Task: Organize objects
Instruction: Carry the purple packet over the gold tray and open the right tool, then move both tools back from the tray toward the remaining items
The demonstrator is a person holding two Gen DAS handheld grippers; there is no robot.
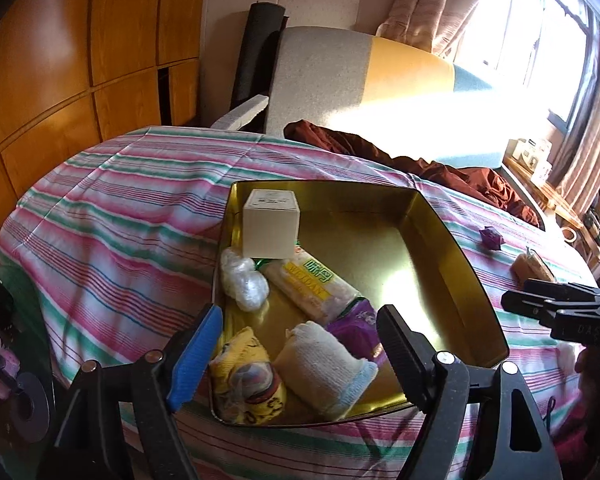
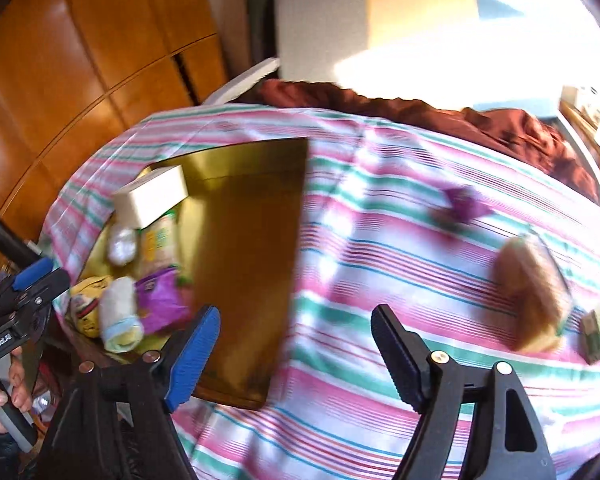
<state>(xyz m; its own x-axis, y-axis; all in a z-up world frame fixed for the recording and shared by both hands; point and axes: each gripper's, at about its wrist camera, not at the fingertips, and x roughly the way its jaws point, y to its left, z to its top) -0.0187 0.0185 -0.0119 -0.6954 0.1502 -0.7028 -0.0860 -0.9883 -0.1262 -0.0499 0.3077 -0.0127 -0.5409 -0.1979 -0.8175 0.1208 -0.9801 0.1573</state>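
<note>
Gold tin (image 1: pixel 440 240), open-topped and the biggest item, sits on the striped cloth (image 1: pixel 120 208) covering the desk, at its left part in the right wrist view (image 2: pixel 252 240), with its right half bare. A dark red fabric (image 1: pixel 440 168) lies bunched along the cloth's far edge. Inside the tin, a cream box (image 1: pixel 270 226) stands in the far left corner; near it lies a long snack packet with yellow label (image 1: pixel 312 286), touching a clear crinkled bag (image 1: pixel 244 280) on its left. Nearer still are a rolled cream towel (image 1: pixel 324 364), a yellow pouch (image 1: pixel 248 376) at the near left corner, and a purple packet (image 1: pixel 356 330) just right of the towel. Out on the cloth to the right of the tin lie a blurred brown bun-like item (image 2: pixel 532 292), a small purple thing (image 2: pixel 464 204) farther off, and a small green-brown block (image 2: pixel 596 334) at the right. The left tool (image 1: pixel 300 356) hangs wide above the tin's near end, gripping nothing. The right tool (image 2: pixel 296 354) is likewise wide and empty, over the tin's near right edge and the cloth.
</note>
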